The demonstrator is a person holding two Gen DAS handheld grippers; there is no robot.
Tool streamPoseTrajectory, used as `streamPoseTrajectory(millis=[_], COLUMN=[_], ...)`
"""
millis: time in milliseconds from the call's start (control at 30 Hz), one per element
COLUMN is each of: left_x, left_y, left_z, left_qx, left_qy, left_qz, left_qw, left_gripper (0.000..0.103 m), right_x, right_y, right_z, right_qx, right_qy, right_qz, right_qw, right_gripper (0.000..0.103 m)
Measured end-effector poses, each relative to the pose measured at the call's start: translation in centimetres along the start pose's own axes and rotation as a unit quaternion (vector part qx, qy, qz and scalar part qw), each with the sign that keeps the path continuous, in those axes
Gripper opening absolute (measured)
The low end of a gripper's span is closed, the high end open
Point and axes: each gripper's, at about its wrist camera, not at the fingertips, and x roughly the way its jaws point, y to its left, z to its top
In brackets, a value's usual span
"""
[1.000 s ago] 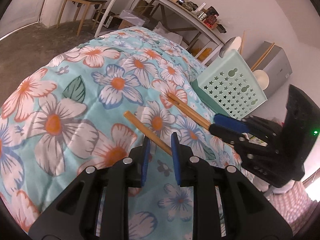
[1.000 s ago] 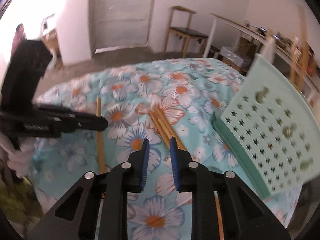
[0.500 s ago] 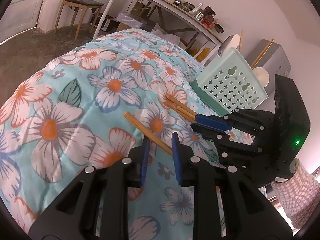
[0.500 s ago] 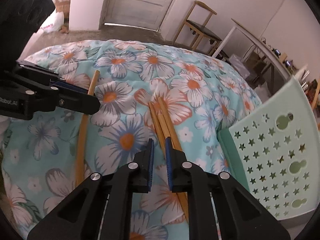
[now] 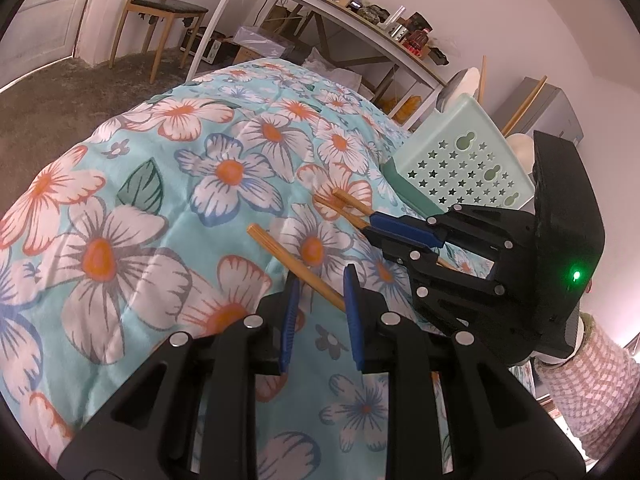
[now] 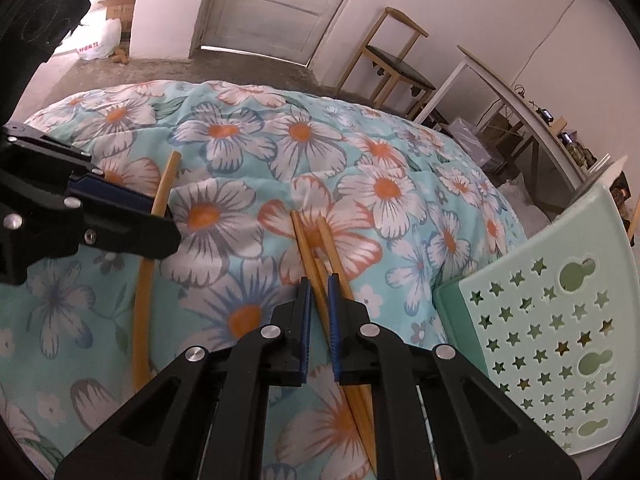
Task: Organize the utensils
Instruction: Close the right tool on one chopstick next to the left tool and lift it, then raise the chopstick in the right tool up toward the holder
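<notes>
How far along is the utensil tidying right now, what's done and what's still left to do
Done: some utensils already stand in the green basket. In hand: the right gripper is closing on a pair of chopsticks lying on the floral quilt, with the sticks between its jaws. The left gripper straddles a single chopstick, not visibly clamped. Left: lifting all three sticks into the basket.

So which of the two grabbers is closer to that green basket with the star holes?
Right. The right gripper sits beside the green basket, its fingers closing around a pair of chopsticks. The left gripper is farther away, over a lone chopstick.
</notes>
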Motion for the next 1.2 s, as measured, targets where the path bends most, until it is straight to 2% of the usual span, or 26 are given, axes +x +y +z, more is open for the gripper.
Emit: streamPoseTrajectory(millis=[300,433,533,633,800,933,1067,1200], left_x=[0.0,0.0,0.0,0.1,0.1,0.1,0.1,0.0], left_y=[0.1,0.1,0.1,0.1,0.1,0.2,0.1,0.1], left_z=[0.0,0.0,0.0,0.1,0.0,0.1,0.1,0.0], left_qx=[0.000,0.000,0.000,0.000,0.000,0.000,0.000,0.000], left_qy=[0.001,0.000,0.000,0.000,0.000,0.000,0.000,0.000], left_qz=[0.000,0.000,0.000,0.001,0.001,0.000,-0.001,0.000], left_qw=[1.0000,1.0000,1.0000,1.0000,1.0000,1.0000,1.0000,1.0000], left_gripper=[0.022,0.022,0.022,0.022,0.022,0.022,0.022,0.022], right_x=[-2.3,-4.0,-5.5,-6.1,-5.8,-3.1,0.0,1.4], right_y=[-3.6,-5.3,-6.9,-7.5,-6.6,-5.3,-4.4,-4.4], right_z=[0.2,0.0,-0.2,-0.2,-0.1,0.0,-0.5,-0.5], right_qx=[0.097,0.153,0.199,0.213,0.197,0.175,0.163,0.161], right_qy=[-0.037,-0.064,-0.088,-0.092,-0.072,-0.025,0.028,0.049], right_qz=[0.038,0.055,0.074,0.085,0.100,0.121,0.152,0.174], right_qw=[0.994,0.985,0.973,0.969,0.973,0.977,0.974,0.970], right_gripper=[0.006,0.006,0.006,0.006,0.006,0.006,0.006,0.008])
